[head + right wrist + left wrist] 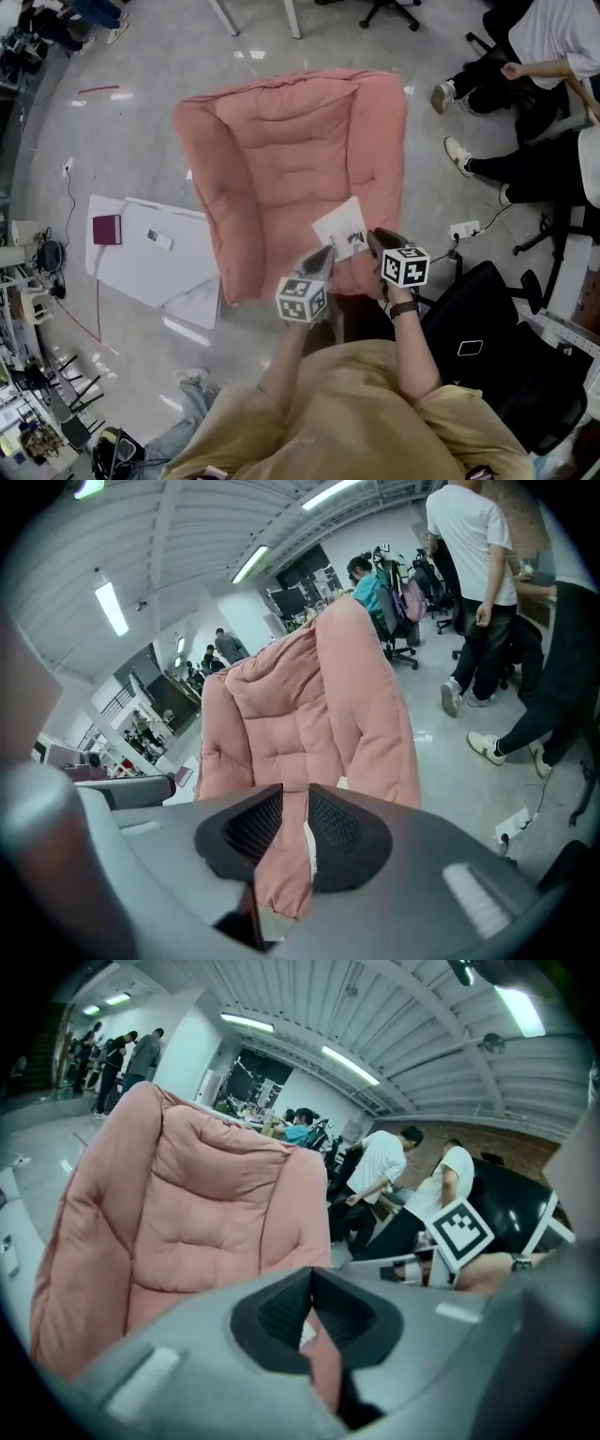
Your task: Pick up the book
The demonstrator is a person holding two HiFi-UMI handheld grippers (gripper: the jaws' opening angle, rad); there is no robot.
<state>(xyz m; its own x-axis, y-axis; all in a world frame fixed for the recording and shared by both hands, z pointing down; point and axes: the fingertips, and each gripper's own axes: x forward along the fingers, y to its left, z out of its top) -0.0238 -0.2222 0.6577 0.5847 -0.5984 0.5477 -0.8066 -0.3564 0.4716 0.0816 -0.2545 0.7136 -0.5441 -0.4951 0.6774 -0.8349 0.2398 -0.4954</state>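
The book [340,228] lies near the front edge of the pink cushion [281,159], so the right tongs [375,238], slightly parted and empty, angle down beside it ready to grab, while the left tongs [326,253] stay clenched on nothing.

Left gripper [325,254] fingers together; right gripper [374,237] fingers slightly apart.

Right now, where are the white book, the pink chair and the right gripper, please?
white book [342,228]: head view, middle of its cover.
pink chair [281,159]: head view, middle of its padding.
right gripper [373,237]: head view, between its fingertips.
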